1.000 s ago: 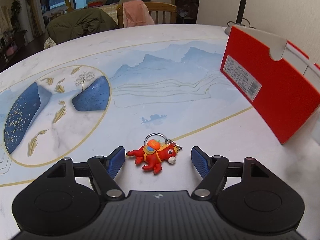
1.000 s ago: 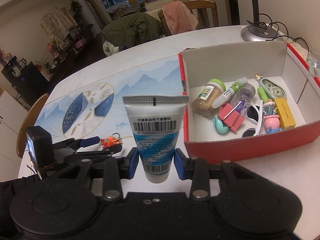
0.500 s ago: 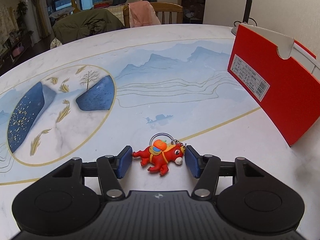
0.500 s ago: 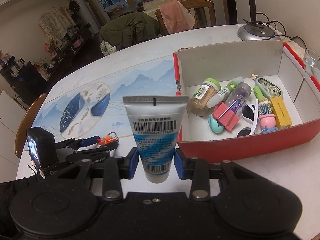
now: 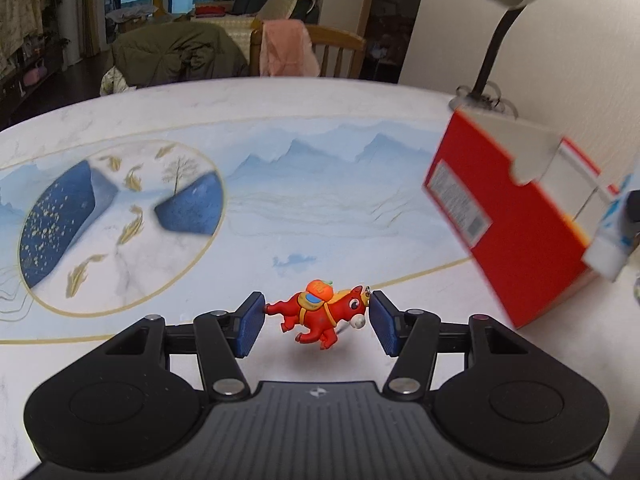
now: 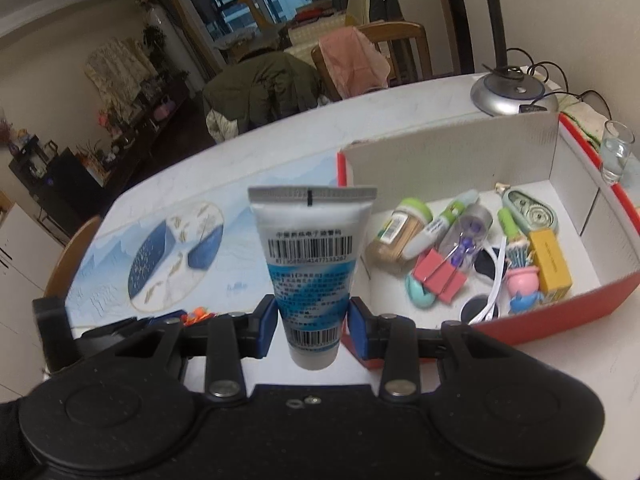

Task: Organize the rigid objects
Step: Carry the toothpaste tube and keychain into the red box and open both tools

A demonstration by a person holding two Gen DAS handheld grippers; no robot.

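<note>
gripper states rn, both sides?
Left gripper: shut on the red horse keychain, lifted off the table.
Right gripper: shut on the white tube, cap end down.

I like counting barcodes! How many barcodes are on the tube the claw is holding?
2 on the tube: a wide one above its blue band, a smaller one near the cap end. Its far side is hidden.

horse keychain (image 5: pixel 320 314): glossy rubbery plastic | tube (image 6: pixel 311 264): smooth plastic | box (image 6: pixel 452 148): matt cardboard
</note>
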